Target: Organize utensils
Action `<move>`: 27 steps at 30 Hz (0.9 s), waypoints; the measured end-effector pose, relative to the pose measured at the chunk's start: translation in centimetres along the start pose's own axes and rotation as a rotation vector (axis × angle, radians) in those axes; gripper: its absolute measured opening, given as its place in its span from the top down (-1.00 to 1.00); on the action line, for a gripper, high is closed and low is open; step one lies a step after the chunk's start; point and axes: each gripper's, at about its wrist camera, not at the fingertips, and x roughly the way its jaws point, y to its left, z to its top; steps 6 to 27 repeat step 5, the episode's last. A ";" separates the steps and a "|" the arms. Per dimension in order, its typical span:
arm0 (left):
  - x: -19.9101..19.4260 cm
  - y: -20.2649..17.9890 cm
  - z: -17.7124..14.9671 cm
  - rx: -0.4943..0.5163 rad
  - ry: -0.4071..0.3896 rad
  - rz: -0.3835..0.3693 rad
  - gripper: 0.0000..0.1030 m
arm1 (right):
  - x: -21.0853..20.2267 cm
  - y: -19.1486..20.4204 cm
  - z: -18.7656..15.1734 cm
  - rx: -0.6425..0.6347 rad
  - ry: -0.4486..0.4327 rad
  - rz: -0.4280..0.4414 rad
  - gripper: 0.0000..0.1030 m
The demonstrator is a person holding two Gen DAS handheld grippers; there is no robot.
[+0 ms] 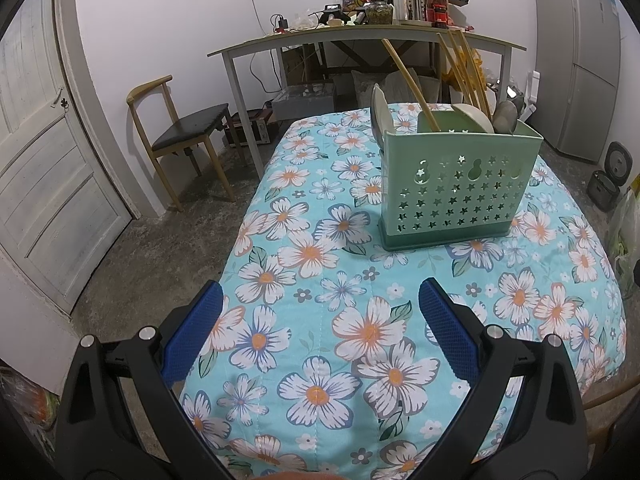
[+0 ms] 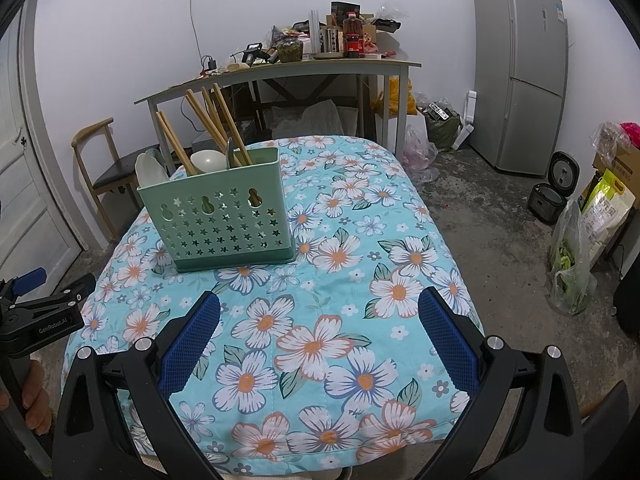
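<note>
A mint-green plastic utensil caddy (image 1: 456, 184), rectangular with rows of star-shaped holes punched in its front wall and a darker green base, stands upright on the counter (image 1: 320, 280), which is covered with a quilted turquoise cloth printed with white and orange flowers. From its compartments rise several long bamboo chopsticks (image 1: 464, 68), leaning at different angles, together with pale rounded spoons (image 2: 149, 168) and one grey metal utensil (image 1: 505, 117) whose kind I cannot tell.

The cloth falls softly over the rounded edges of the counter. In front of the caddy the cloth is bare, and this gives much open room between it and the tongs.

The left tongs (image 1: 320, 334) are spread wide with nothing between the blue, finely textured pads (image 1: 192, 334); the caddy stands well apart, ahead and to the right of them. The right tongs (image 2: 320, 334) are also wide open and hold nothing; here the caddy stands ahead and to the left, well apart. In the right wrist view the left tongs show at the left border, beside the counter edge.
</note>
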 end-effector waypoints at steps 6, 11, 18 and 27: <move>0.1 0.0 0.0 0.000 0.002 0.000 -0.84 | 0.0 0.2 -0.1 -0.001 -0.003 0.006 -0.87; 0.1 0.0 0.0 0.000 0.002 0.000 -0.84 | 0.0 0.2 -0.1 -0.001 -0.003 0.006 -0.87; 0.1 0.0 0.0 0.000 0.002 0.000 -0.84 | 0.0 0.2 -0.1 -0.001 -0.003 0.006 -0.87; 0.1 0.0 0.0 0.000 0.002 0.000 -0.84 | 0.0 0.2 -0.1 -0.001 -0.003 0.006 -0.87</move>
